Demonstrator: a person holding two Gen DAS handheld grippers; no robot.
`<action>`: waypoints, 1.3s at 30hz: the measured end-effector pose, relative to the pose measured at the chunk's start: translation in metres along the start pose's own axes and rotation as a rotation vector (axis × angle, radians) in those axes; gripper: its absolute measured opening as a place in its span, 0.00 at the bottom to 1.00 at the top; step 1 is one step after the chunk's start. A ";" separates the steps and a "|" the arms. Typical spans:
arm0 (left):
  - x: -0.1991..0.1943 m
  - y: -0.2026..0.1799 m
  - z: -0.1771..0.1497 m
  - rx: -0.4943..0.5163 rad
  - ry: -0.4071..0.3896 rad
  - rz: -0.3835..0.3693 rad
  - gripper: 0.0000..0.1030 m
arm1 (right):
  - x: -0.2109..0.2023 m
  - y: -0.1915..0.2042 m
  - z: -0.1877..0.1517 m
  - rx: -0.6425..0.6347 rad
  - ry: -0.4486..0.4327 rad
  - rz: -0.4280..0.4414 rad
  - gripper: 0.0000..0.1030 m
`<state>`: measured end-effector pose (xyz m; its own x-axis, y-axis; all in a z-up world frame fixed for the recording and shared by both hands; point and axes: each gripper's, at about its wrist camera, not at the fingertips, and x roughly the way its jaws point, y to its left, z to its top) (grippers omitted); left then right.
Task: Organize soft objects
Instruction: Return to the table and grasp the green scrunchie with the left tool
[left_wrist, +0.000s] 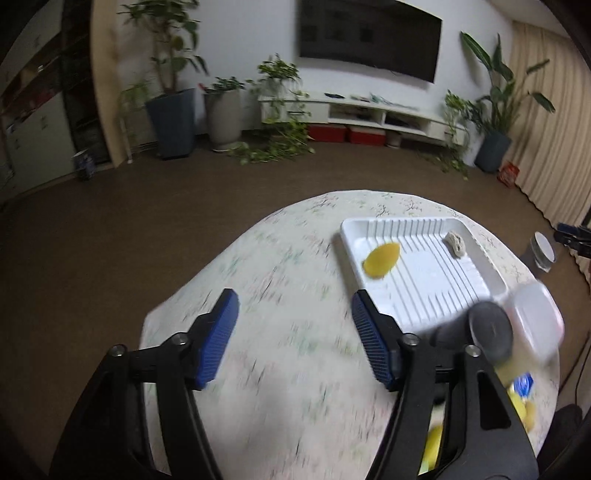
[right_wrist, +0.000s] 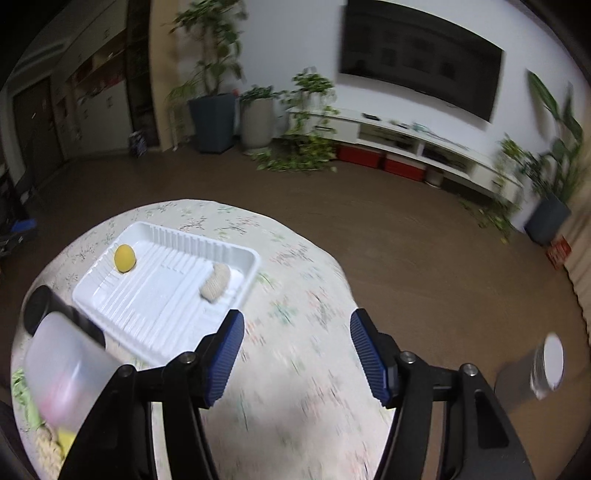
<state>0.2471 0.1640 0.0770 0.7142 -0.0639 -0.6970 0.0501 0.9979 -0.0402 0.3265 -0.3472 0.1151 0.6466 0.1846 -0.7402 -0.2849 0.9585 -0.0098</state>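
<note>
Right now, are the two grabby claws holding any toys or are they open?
Left gripper: open, holding nothing.
Right gripper: open, holding nothing.

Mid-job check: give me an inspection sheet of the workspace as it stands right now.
Surface: round table with floral cloth.
Job's things: white tray holds yellow ball and beige knitted piece, apart.
Clutter: translucent container, dark cylinder, blurred yellow items at near edge.
Grippers: left claw and right claw open, nothing between pads.
Cables: dark cable beside table.
Surroundings: potted plants, wall TV, low white shelf.
</note>
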 end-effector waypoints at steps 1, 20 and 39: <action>-0.009 0.002 -0.010 -0.005 -0.002 0.005 0.62 | -0.009 -0.004 -0.008 0.020 -0.005 0.001 0.62; -0.131 -0.092 -0.208 -0.036 0.029 -0.124 0.66 | -0.124 0.080 -0.224 0.185 0.080 0.149 0.62; -0.128 -0.146 -0.223 -0.037 -0.030 -0.134 0.66 | -0.117 0.242 -0.219 0.013 0.028 0.210 0.63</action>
<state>-0.0074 0.0281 0.0126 0.7237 -0.1963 -0.6617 0.1211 0.9799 -0.1583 0.0270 -0.1842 0.0517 0.5537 0.3748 -0.7436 -0.4024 0.9022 0.1552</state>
